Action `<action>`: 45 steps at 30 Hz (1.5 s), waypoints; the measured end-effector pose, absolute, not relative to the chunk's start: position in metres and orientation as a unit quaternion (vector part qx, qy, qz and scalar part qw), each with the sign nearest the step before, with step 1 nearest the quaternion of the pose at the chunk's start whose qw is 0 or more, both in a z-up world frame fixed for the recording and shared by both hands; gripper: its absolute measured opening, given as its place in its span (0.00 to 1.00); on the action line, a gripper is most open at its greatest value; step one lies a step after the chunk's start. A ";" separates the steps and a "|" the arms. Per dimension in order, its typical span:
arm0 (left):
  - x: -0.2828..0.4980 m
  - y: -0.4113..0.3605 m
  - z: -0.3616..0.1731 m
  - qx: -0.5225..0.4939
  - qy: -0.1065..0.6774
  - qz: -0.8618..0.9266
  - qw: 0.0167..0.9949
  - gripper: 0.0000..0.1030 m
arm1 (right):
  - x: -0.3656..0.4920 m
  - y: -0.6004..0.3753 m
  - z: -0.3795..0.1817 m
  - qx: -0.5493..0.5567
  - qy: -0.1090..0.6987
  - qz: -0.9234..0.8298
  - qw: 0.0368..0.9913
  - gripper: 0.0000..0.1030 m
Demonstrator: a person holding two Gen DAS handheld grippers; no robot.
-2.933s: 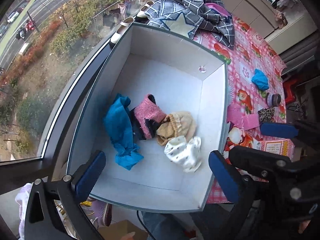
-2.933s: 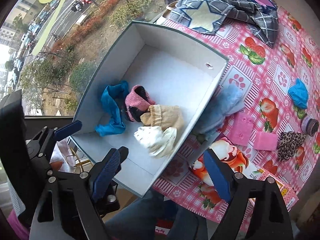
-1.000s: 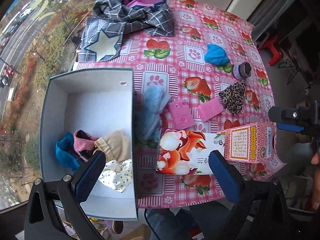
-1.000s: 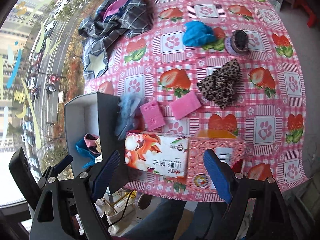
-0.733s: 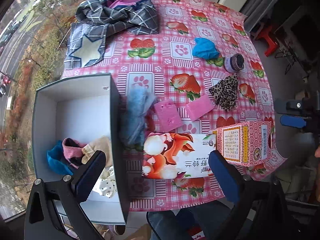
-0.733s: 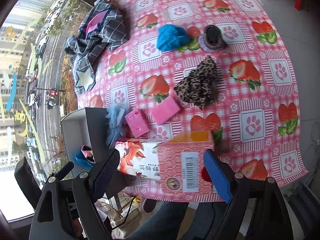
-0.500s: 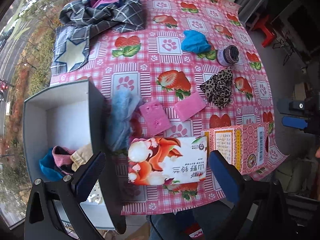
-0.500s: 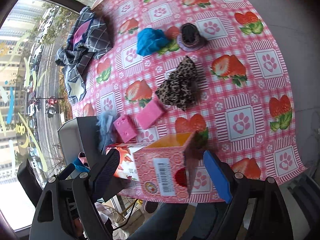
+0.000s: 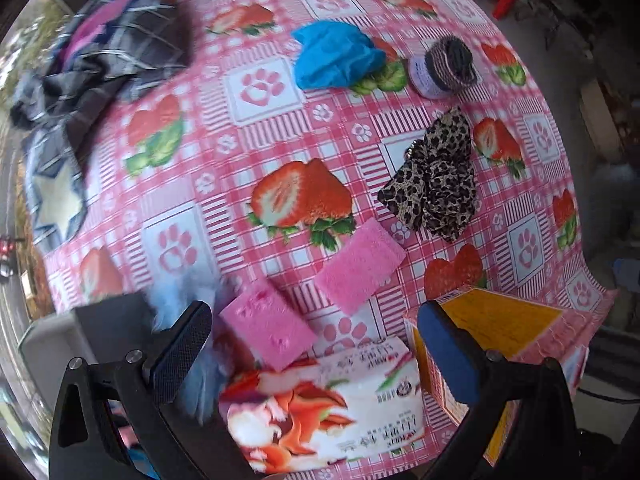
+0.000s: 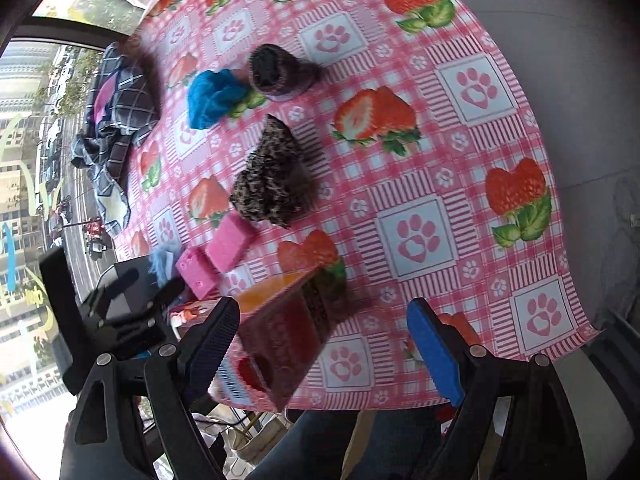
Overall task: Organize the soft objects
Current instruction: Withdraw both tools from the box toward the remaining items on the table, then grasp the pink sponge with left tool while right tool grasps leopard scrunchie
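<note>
Soft things lie on the pink strawberry tablecloth (image 9: 264, 92): a leopard-print cloth (image 9: 434, 182), a blue cloth (image 9: 334, 56), a purple knitted roll (image 9: 448, 62), two pink sponges (image 9: 358, 266) (image 9: 266, 326) and a light blue fluffy piece (image 9: 176, 304). My left gripper (image 9: 316, 354) is open and empty above the near pink sponge and the tissue pack (image 9: 320, 404). My right gripper (image 10: 324, 354) is open and empty over a pink carton (image 10: 280, 332). The leopard cloth (image 10: 272, 176) lies beyond it.
A grey box's corner (image 9: 92, 320) sits at the near left edge. A pink and orange carton (image 9: 500, 336) stands at the near right. A plaid garment (image 9: 100, 52) lies at the far left. The left gripper (image 10: 132, 308) shows in the right wrist view.
Both grippers have swung right, away from the grey box and over the table. The box has slid almost out of view. Both stay open and empty.
</note>
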State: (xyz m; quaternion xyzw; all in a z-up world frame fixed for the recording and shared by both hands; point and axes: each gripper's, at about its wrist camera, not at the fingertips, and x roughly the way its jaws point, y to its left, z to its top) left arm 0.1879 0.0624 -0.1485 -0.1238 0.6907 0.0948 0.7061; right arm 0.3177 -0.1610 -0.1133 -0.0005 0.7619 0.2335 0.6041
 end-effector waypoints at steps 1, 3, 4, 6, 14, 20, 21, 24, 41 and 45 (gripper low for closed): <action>0.192 0.062 -0.155 -0.124 0.696 0.082 0.702 1.00 | 0.318 -0.164 -0.116 0.000 0.764 0.231 0.603 0.84; 0.199 0.059 -0.168 -0.113 0.709 0.050 0.695 1.00 | 0.320 -0.167 -0.121 -0.001 0.768 0.226 0.599 0.84; 0.201 0.057 -0.172 -0.104 0.713 0.040 0.692 1.00 | 0.321 -0.169 -0.124 -0.001 0.770 0.224 0.597 0.84; 0.206 0.052 -0.183 -0.089 0.724 0.017 0.684 1.00 | 0.323 -0.171 -0.129 -0.002 0.774 0.220 0.593 0.84; 0.218 0.049 -0.225 -0.077 0.759 -0.013 0.646 1.00 | 0.330 -0.163 -0.144 -0.017 0.783 0.213 0.585 0.84; 0.217 0.056 -0.233 -0.032 0.744 0.063 0.665 1.00 | 0.330 -0.138 -0.152 -0.042 0.782 0.227 0.579 0.84; 0.217 0.064 -0.233 -0.046 0.739 0.079 0.668 1.00 | 0.330 -0.131 -0.154 -0.049 0.781 0.231 0.579 0.84; 0.214 0.084 -0.233 -0.102 0.729 0.107 0.669 1.00 | 0.333 -0.107 -0.159 -0.074 0.770 0.249 0.583 0.84; 0.200 0.109 -0.237 -0.140 0.716 0.138 0.669 1.00 | 0.338 0.010 -0.232 -0.210 0.719 0.331 0.575 0.84; 0.219 0.098 -0.241 -0.143 0.723 0.141 0.661 1.00 | 0.330 0.023 -0.234 -0.245 0.691 0.337 0.590 0.85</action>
